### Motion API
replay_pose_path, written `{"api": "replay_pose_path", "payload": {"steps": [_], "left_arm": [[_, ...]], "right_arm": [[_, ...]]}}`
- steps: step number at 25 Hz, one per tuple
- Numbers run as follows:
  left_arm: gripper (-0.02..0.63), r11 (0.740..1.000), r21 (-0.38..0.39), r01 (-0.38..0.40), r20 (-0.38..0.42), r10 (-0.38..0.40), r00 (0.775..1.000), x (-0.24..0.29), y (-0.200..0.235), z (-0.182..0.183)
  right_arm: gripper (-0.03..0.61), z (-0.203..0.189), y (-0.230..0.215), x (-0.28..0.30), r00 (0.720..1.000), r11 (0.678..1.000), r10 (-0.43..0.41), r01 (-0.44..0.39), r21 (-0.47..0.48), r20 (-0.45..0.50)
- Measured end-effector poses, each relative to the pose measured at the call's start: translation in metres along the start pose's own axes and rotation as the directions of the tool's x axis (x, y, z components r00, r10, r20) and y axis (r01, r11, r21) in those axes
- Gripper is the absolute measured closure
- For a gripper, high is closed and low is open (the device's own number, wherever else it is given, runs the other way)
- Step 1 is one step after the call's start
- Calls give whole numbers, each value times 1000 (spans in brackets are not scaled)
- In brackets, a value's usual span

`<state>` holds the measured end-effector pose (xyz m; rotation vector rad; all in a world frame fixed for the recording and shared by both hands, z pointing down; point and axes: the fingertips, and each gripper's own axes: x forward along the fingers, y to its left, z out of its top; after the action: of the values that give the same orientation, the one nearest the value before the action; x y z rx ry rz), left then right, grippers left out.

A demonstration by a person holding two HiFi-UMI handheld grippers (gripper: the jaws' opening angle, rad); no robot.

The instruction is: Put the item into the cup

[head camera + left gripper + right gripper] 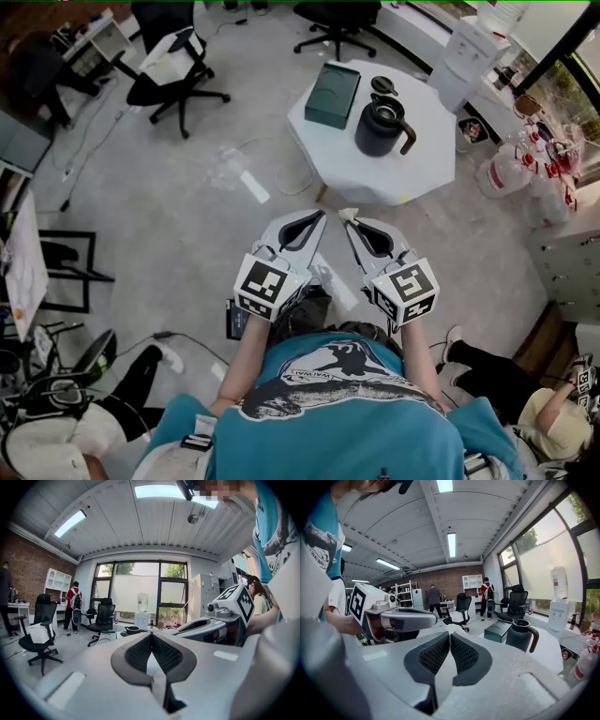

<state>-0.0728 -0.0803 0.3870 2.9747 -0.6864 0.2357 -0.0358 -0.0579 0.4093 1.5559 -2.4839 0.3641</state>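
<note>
While the left claw [317, 217] and the right claw [346, 217] hang side by side before the person's chest, each has its jaws pressed together at the tips with nothing between them; both are well apart from the white surface [427, 164] ahead. On that surface stand a black jug [380, 128] with a brown handle, probably the cup, a small black round piece [382, 85] just behind it, possibly the item, and a green box [333, 94] beside them; which piece the task means I cannot tell for sure. The main risk is picking the wrong thing; another is reaching over the jug for the round piece and knocking the jug or catching its handle; a low, flat piece may also slip from the jaws unless they open wide and close squarely on it.
</note>
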Motion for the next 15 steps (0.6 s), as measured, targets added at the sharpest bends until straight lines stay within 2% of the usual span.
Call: {"api": "replay_pose_path", "payload": {"steps": [6, 15], "left_arm": [[601, 999, -9, 42, 2, -42, 999, 6, 16, 0], [601, 996, -17, 88, -3, -88, 996, 18, 14, -5]], "right_arm": [[566, 0, -3, 15, 999, 999, -35, 35, 3, -20], [565, -10, -11, 17, 997, 997, -67, 68, 20, -45]]}}
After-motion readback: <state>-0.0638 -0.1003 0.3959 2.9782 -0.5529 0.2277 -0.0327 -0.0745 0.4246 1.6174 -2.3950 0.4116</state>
